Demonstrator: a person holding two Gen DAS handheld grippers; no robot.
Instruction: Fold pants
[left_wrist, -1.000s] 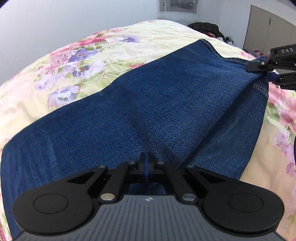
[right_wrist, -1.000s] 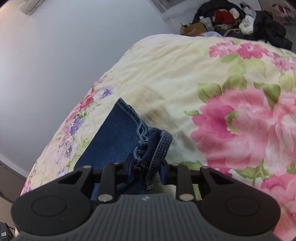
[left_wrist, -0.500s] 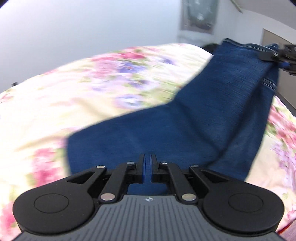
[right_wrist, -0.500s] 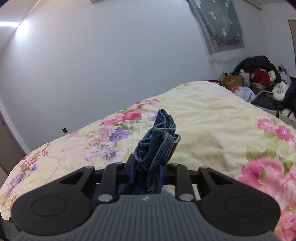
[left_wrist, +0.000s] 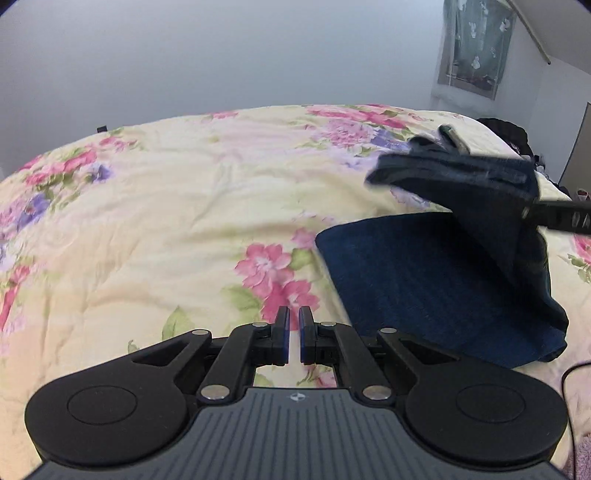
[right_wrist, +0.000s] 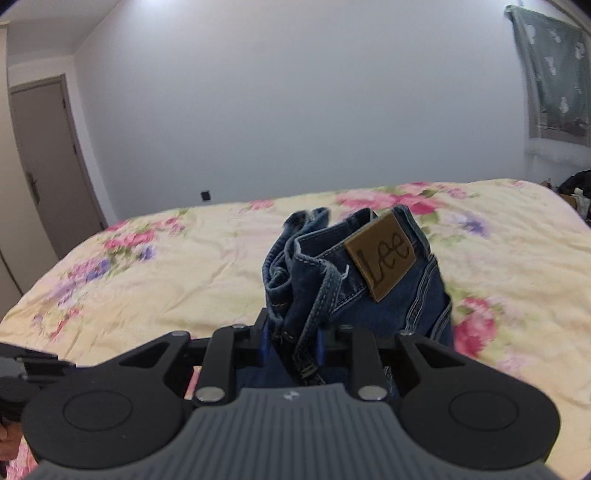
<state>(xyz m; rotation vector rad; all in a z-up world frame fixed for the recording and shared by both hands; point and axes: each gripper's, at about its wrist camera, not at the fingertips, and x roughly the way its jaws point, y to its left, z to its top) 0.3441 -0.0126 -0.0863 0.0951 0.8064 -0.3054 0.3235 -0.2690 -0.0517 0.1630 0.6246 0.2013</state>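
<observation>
1. The left gripper has its jaws nearly closed with a thin gap, holding nothing, above the floral bedspread.
2. Ahead and to its right lie the blue jeans, one end lifted.
3. The right gripper is clamped on the jeans' bunched waistband.
4. Just beyond its fingers, the brown Lee patch faces up.

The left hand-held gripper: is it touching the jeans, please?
Apart. The left wrist view shows the left hand-held gripper over bare quilt, jeans beside it.
</observation>
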